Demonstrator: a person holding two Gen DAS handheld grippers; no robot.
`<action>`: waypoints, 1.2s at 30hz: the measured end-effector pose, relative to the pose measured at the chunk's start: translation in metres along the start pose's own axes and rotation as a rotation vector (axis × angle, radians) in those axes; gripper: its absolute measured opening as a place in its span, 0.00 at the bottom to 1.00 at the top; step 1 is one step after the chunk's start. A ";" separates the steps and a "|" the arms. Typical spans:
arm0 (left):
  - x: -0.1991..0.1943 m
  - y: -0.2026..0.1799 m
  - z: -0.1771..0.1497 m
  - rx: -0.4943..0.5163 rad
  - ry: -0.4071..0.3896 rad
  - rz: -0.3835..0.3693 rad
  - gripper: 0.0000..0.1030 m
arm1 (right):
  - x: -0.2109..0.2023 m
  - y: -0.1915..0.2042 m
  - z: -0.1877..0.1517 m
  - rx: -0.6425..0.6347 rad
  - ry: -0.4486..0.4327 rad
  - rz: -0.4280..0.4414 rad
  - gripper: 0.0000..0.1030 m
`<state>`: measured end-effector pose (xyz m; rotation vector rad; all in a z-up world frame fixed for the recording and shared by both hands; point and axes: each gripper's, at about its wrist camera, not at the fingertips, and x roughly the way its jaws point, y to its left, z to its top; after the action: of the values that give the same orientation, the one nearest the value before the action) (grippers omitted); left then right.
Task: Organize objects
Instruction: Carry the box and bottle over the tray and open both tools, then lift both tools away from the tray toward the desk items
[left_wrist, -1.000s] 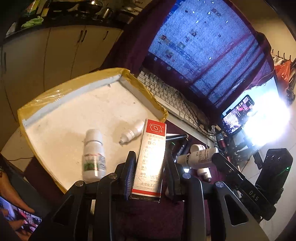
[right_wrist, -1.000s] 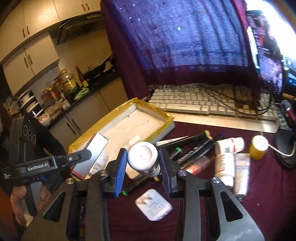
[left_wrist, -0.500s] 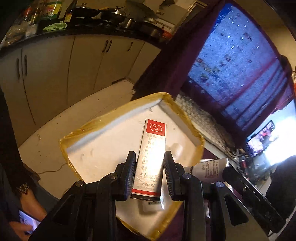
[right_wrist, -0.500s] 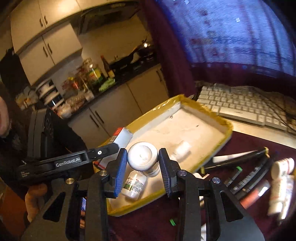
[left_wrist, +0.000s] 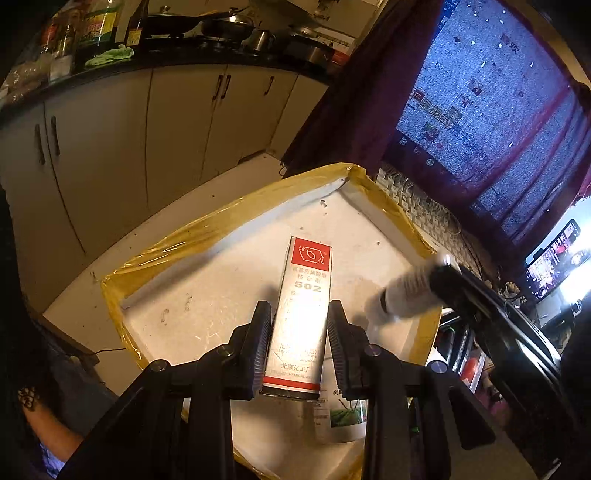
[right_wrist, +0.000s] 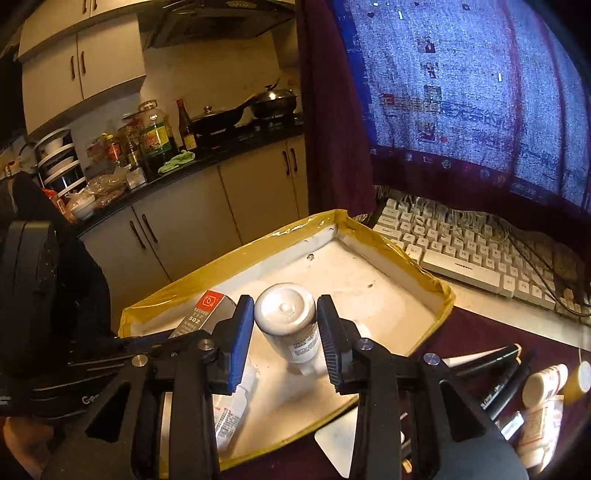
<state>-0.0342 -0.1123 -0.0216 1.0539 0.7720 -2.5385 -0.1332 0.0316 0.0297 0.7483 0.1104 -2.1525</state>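
My left gripper (left_wrist: 298, 341) is shut on a tall white glue box with a red label marked 502 (left_wrist: 301, 310), held over the white tray with yellow taped rim (left_wrist: 207, 229). My right gripper (right_wrist: 285, 338) is shut on a white bottle (right_wrist: 290, 321), held cap down over the same tray (right_wrist: 384, 243). In the left wrist view that bottle (left_wrist: 406, 291) shows blurred at the right. In the right wrist view the glue box (right_wrist: 207, 310) and left gripper are at the left. A white bottle with green label (left_wrist: 343, 417) and a small dropper bottle (right_wrist: 232, 410) lie in the tray.
A white keyboard (right_wrist: 476, 254) lies behind the tray under a purple-draped monitor. Pens (right_wrist: 498, 373), small bottles (right_wrist: 543, 384) and a white card (right_wrist: 340, 443) lie on the maroon cloth to the right. Kitchen cabinets stand beyond the table's left edge.
Both grippers have moved left from the cluttered cloth to above the tray, each still holding its object. The right gripper's bottle now hangs low over the tray floor.
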 end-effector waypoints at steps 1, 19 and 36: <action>0.000 0.000 0.000 0.003 0.001 0.003 0.26 | -0.001 0.002 -0.002 -0.007 0.004 0.006 0.32; 0.004 -0.005 0.001 0.020 0.031 0.028 0.28 | -0.002 0.032 -0.052 -0.176 0.090 -0.063 0.32; -0.030 -0.021 -0.029 0.028 -0.131 -0.057 0.74 | -0.056 -0.041 -0.066 0.142 0.128 0.176 0.51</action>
<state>-0.0063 -0.0766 -0.0092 0.8749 0.7434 -2.6430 -0.1059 0.1184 -0.0001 0.9425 -0.0404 -1.9597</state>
